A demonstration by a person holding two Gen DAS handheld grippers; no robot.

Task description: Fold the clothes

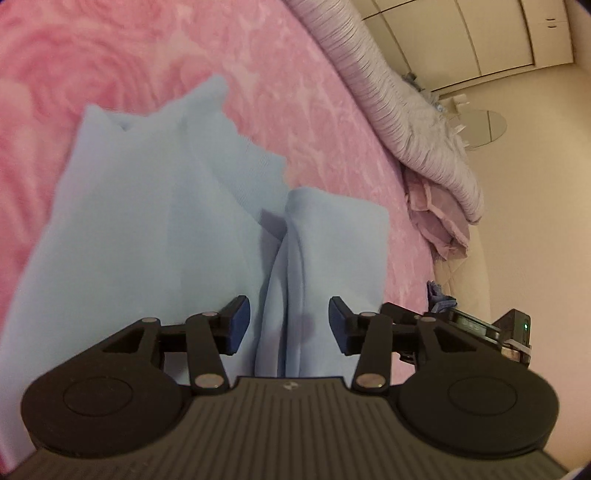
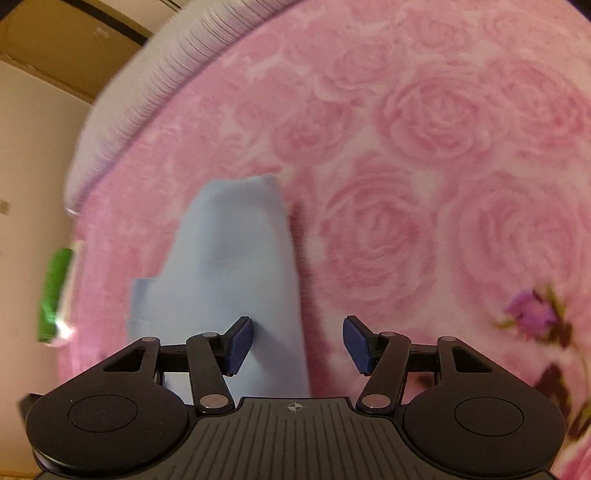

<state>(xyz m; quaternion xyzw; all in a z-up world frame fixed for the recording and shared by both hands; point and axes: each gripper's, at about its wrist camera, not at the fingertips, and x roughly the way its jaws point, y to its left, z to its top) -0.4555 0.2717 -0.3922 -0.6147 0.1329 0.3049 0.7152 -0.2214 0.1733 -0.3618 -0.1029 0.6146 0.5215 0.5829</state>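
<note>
pink rose bedspread (image 2: pixel 424 155), light blue garment (image 1: pixel 155 221) rumpled on it, left gripper (image 1: pixel 289 322) and right gripper (image 2: pixel 298 341) both spread, empty

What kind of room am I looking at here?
Most likely a bedroom. A pink rose-patterned blanket covers what looks like a bed, a lilac ruffled bedspread runs along its edge, and pale wardrobe doors stand behind. A light blue garment lies on top.

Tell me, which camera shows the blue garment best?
The left wrist view: the light blue garment fills most of it, showing folds and a ribbed edge. The right wrist view catches only one narrow, blurred section on the pink floral blanket.
</note>
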